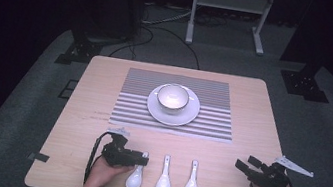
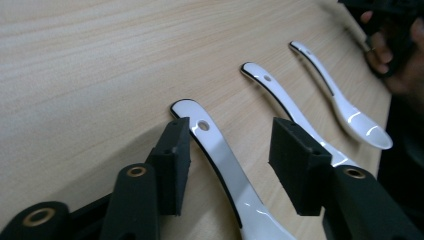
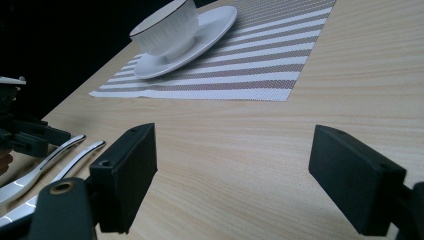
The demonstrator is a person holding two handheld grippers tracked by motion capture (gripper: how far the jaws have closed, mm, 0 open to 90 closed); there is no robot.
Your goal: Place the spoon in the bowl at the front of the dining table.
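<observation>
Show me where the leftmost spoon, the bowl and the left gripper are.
leftmost spoon (image 2: 220, 155): left gripper view, on its handle.
bowl (image 1: 172, 98): high view, on its inside.
left gripper (image 2: 230, 150): left gripper view, midway between its fingertips.

White spoons (image 1: 164, 176), white bowl (image 1: 172, 98) and saucer (image 1: 190, 114), grey-striped placemat (image 1: 214, 101), light wood table (image 1: 252, 117)

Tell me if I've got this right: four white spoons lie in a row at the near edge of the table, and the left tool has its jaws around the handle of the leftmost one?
Not quite: there are three spoons, not four, as the high view shows. The rest holds: the left tool has its jaws around the handle of the leftmost spoon, at the near edge of the table.
</observation>
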